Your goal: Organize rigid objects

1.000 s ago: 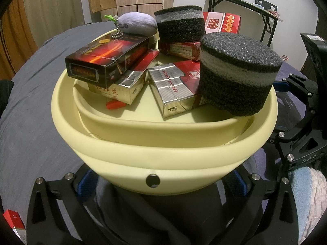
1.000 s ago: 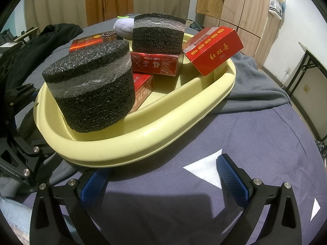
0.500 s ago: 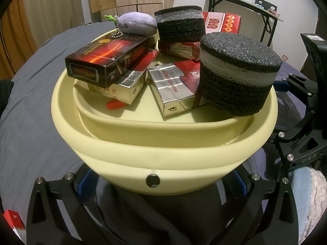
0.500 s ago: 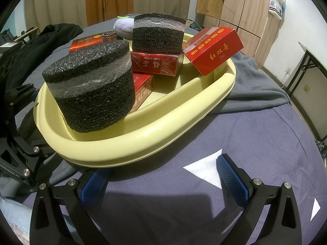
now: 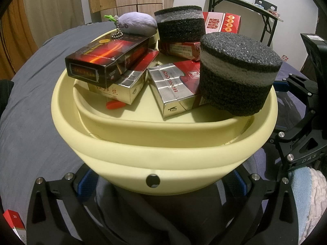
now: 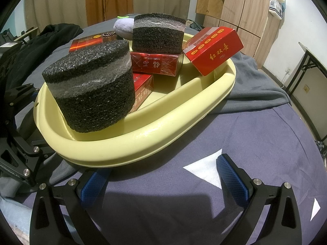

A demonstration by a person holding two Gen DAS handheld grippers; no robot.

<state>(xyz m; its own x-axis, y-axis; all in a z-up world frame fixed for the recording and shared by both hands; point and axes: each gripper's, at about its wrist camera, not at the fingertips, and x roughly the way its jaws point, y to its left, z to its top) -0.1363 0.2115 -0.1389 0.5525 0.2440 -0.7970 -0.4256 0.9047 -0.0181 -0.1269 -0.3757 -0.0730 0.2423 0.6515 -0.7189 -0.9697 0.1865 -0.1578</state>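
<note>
A pale yellow basin (image 5: 163, 163) sits on a bed and holds several red cigarette boxes, a dark box (image 5: 106, 59), a silver and red box (image 5: 173, 85) and two black foam cylinders (image 5: 237, 73) (image 5: 179, 26). A grey plush keychain (image 5: 134, 23) lies at its far rim. My left gripper (image 5: 161, 185) is open, its blue pads either side of the basin's near wall. In the right wrist view the basin (image 6: 143, 143) lies ahead left, with a foam cylinder (image 6: 90, 94) and a red box (image 6: 212, 49) on the rim. My right gripper (image 6: 163, 181) is open and empty over the sheet.
A grey blanket (image 6: 255, 89) lies beyond the basin. Dark clothing (image 6: 40, 45) lies at the left. A small red box (image 5: 14, 222) lies at the lower left on the bed. A folding table (image 5: 245, 2) and wooden cupboards (image 6: 241, 4) stand behind.
</note>
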